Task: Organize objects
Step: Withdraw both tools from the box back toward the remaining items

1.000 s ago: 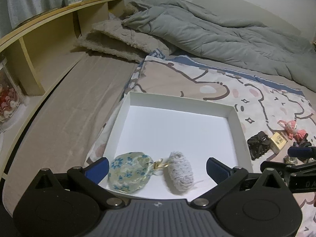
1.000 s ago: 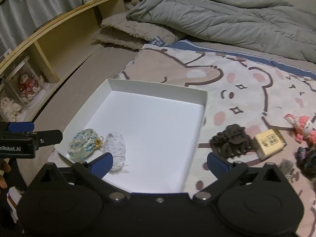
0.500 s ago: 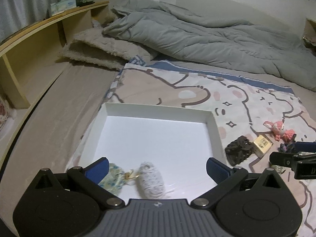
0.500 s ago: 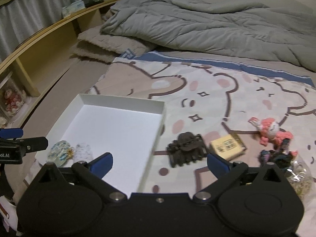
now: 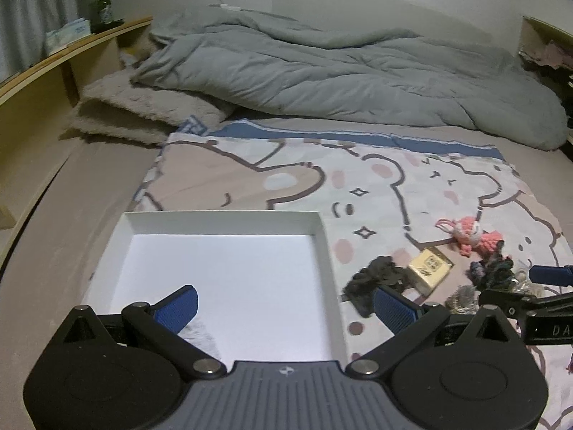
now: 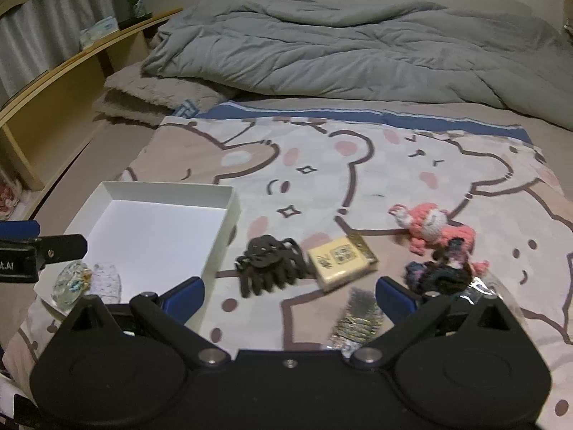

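A white shallow box point(image 5: 222, 222) point(image 6: 157, 193) lies on the bed. It holds a floral pouch point(image 6: 70, 281) and a white knit pouch point(image 6: 107, 281) at its near corner; the left wrist view shows only a bit of the knit pouch point(image 5: 200, 337). To the box's right lie a dark hair claw point(image 6: 272, 263) point(image 5: 372, 279), a yellow card box point(image 6: 340, 259) point(image 5: 429, 270), a pink crochet toy point(image 6: 433, 229) point(image 5: 472, 234), a dark scrunchie point(image 6: 440, 276) and a silvery packet point(image 6: 358, 319). My left gripper point(image 5: 284, 310) is open over the box's near right part. My right gripper point(image 6: 290, 297) is open above the claw and card box.
A cartoon bear blanket point(image 6: 358, 165) covers the near bed. A grey duvet point(image 5: 340, 71) and a beige fleece pillow point(image 5: 143, 107) lie behind. A wooden headboard shelf point(image 5: 53, 57) with a bottle and tissue pack runs along the left.
Both grippers have swung to the right, away from the pouches. The loose items on the blanket have come closer to the centre in both views. Both stay open.
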The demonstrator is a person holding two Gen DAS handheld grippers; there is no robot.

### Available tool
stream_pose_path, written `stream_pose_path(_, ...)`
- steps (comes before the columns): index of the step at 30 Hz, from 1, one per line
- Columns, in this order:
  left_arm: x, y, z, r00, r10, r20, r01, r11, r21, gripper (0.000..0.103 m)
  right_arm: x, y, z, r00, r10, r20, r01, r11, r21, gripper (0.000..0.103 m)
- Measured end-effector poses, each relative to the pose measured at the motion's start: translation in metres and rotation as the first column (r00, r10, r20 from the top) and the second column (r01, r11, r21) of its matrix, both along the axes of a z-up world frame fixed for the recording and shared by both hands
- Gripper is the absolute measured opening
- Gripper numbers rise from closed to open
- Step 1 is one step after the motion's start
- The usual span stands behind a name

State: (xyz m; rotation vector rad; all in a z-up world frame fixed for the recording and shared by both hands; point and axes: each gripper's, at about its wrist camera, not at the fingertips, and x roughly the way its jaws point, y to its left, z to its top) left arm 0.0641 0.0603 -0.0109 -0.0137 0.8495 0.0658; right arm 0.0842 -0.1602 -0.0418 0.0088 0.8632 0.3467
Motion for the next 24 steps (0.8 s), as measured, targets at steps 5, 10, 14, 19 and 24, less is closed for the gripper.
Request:
stream_pose_path(5, 0.007, -0.020, -0.003, 1.000, -0.028, 0.004, 0.028, 1.000, -0.006, 0.103, 0.000, -0.021, -0.001, 0.999, -0.035, 0.008, 0.035, 0.999, 0.011, 0.103)
stream_pose_path(10, 0.018, -0.037, -0.009, 0.999, -0.054, -0.001, 0.054, 0.998, -0.016, 0.103, 0.002, -0.038, -0.002, 0.997, -0.076, 0.008, 0.076, 0.997, 0.026, 0.103)
stream_pose_path(14, 0.024, -0.048, -0.015, 0.997, -0.074, 0.002, 0.074, 0.997, -0.005, 0.103, 0.004, -0.050, -0.003, 0.995, -0.094, 0.016, 0.093, 0.995, 0.031, 0.103)
stream_pose_path(19, 0.031, -0.058, -0.021, 0.994, -0.112, 0.013, 0.112, 0.994, 0.009, 0.103, 0.007, -0.058, -0.008, 0.990, -0.142, 0.016, 0.141, 0.990, 0.030, 0.103)
stream_pose_path(24, 0.037, -0.071, -0.029, 0.977, -0.209, 0.032, 0.206, 0.975, 0.079, 0.103, 0.010, -0.067, -0.014, 0.991, -0.131, -0.012, 0.132, 0.987, 0.090, 0.103)
